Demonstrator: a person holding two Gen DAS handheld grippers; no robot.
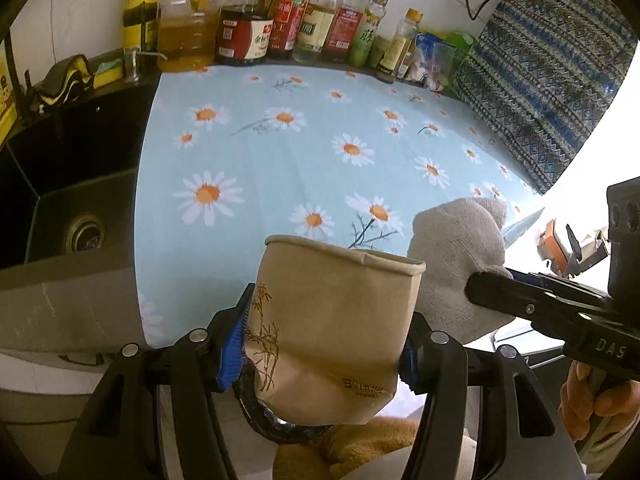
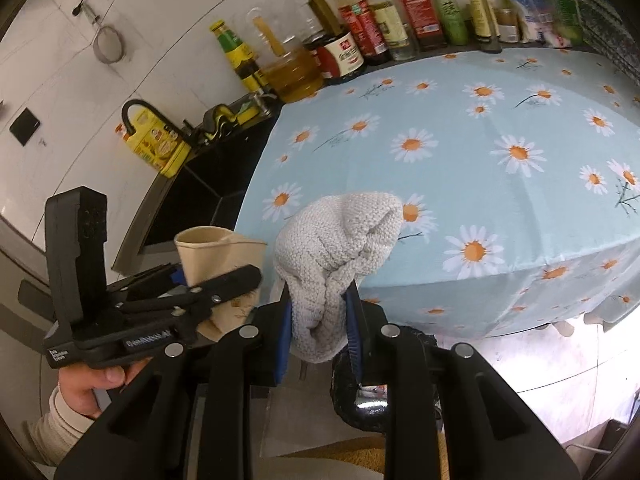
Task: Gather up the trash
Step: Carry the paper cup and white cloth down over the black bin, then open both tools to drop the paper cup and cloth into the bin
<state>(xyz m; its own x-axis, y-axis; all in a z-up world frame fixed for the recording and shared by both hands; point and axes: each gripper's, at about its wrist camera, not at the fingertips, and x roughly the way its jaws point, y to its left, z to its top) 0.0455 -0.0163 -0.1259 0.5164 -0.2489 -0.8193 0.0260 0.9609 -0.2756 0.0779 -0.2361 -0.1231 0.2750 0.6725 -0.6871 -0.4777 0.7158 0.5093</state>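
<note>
While the left gripper (image 1: 320,344) fingers clamp a crushed paper cup (image 1: 332,328) and the right gripper (image 2: 320,320) fingers pinch a knitted glove (image 2: 336,256) off the desk (image 1: 280,152), carry step in hand; next, likely a bin, none visible.

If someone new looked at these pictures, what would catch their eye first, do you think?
Probably the crumpled beige paper cup squeezed in the left gripper and the grey knitted cloth pinched in the right gripper, side by side at the counter's near edge. Behind them spreads the daisy-print tablecloth, with condiment bottles along the wall.
</note>
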